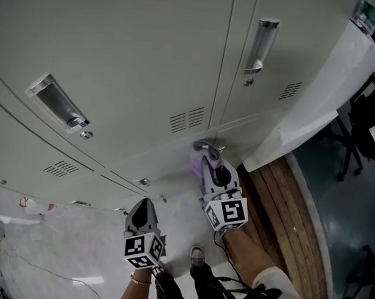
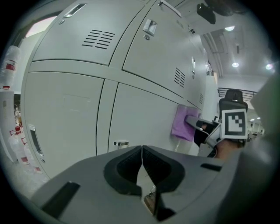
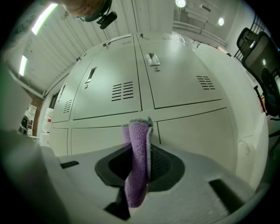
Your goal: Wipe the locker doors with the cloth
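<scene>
The grey locker doors [image 1: 147, 70] fill the head view. My right gripper [image 1: 206, 158] is shut on a purple cloth [image 1: 195, 161] and holds it against a lower door, near the seam between two doors. In the right gripper view the folded cloth [image 3: 138, 166] stands clamped between the jaws, with the lower doors [image 3: 192, 127] just beyond. From the left gripper view the cloth [image 2: 181, 122] lies flat on the door [image 2: 144, 113], the right gripper [image 2: 205, 129] behind it. My left gripper [image 1: 143, 207] hangs lower left, off the lockers, its jaws shut [image 2: 141, 157] on nothing.
A wooden platform [image 1: 290, 212] runs along the right, with a white sheet [image 1: 320, 96] hanging over the locker's side. A dark office chair [image 1: 369, 116] stands at far right. Bottles [image 2: 8, 65] sit at the left. The person's shoes [image 1: 197, 256] are on the pale floor.
</scene>
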The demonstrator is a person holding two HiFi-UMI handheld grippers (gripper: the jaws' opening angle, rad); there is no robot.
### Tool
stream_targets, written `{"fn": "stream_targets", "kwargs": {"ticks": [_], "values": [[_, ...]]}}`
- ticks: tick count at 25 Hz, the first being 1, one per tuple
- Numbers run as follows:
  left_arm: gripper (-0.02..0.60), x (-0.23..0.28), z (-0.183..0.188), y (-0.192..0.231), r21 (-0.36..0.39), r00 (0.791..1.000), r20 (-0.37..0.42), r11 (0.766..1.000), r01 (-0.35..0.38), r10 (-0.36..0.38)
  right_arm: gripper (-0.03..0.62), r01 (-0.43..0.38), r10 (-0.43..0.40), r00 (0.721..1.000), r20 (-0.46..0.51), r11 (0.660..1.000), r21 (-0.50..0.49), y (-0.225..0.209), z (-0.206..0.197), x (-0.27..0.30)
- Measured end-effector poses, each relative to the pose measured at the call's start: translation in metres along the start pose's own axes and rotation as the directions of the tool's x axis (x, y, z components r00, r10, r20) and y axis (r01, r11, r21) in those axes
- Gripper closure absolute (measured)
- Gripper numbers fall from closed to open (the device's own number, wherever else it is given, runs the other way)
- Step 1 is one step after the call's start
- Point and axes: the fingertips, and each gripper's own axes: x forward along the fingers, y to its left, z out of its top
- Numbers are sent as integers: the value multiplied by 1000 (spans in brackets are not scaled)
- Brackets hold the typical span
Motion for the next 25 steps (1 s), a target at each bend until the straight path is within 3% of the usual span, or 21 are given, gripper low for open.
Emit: {"fn": "stream_targets", "kwargs": {"ticks": [7, 13, 19, 25], "values": [[572, 0, -1, -16, -3, 1000, -5, 1000, 17, -17, 530, 21, -22, 1000, -14, 1000, -19, -20, 0, -4], [572, -14, -4, -7, -26, 1000, -9, 1000, 6, -6, 530, 12, -12, 1000, -7, 1000, -14, -6, 7, -22], [572, -44, -7, 35, -61, 999, -7, 997, -53, 53, 530, -73, 72, 997, -34, 997, -22, 55, 6, -36], [572, -88, -14, 106, -98, 991, 1, 986, -137, 137, 530, -193, 194, 979, -64, 981, 17, 158, -15, -35]]}}
